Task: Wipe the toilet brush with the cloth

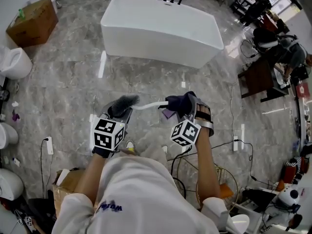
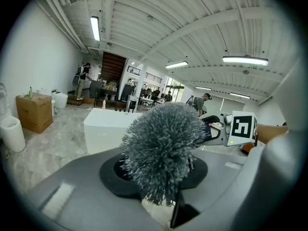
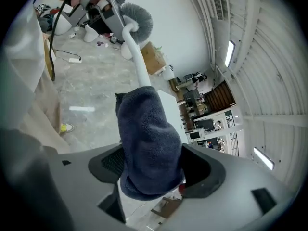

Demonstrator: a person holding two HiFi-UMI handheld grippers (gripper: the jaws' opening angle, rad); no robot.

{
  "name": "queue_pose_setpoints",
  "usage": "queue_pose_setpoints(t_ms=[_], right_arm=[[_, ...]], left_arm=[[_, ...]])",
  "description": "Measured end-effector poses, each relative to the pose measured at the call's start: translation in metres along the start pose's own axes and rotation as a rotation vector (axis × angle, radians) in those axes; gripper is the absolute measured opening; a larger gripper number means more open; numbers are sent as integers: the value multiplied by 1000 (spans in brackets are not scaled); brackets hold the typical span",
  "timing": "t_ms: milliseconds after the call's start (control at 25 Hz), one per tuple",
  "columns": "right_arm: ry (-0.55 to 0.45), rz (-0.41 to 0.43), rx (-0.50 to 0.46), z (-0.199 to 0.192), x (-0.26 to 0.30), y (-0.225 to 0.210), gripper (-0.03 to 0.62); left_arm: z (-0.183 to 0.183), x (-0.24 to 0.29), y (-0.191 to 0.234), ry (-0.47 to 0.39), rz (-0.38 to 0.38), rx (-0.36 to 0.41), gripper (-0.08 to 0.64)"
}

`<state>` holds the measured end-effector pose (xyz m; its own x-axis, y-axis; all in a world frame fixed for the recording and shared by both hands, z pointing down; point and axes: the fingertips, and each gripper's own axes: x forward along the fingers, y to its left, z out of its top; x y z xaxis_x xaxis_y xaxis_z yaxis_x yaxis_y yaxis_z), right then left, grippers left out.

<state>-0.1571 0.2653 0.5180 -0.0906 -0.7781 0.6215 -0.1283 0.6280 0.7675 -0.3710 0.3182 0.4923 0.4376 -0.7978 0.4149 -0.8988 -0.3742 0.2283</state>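
- Head view: the toilet brush (image 1: 146, 105) lies level in the air before our chest, above the marble floor (image 1: 63, 82), spanning from one pair of tongs to the other.
- Our left tongs (image 1: 121, 112) are clamped on its grey bristle end.
- The dark blue cloth (image 1: 180, 103) is bunched over the far end of the white handle.
- Our right tongs (image 1: 181, 112) stand wide apart, the cloth sitting loosely between the jaws, unclamped.
- Beyond stands a white bathtub (image 1: 161, 28).
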Motion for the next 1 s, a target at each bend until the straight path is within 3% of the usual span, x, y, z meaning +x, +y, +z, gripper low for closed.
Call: queue_pose_setpoints(t_ms=[80,160,480,640,800,1000], right_arm=[[12,-4,-8,1,4,1,287],[19,-19,-9,6,5,1,240],[66,-59,23,2,-5,-13,199],[76,-50,52,-12,-7,-21,196],[28,-67,112,-16,-4,-34,189],[-34,-85,157,-33,24,-68,190]], left_arm=[[1,2,-2,7,-5,24,138],[2,5,-2,16,-11,27,137],[10,35,-15,47,-79,-18,133],[16,68,-42,83,-133,-16,133],[27,113,-79,116,-194,14,133],[52,181,-111,147,-214,51,133]])
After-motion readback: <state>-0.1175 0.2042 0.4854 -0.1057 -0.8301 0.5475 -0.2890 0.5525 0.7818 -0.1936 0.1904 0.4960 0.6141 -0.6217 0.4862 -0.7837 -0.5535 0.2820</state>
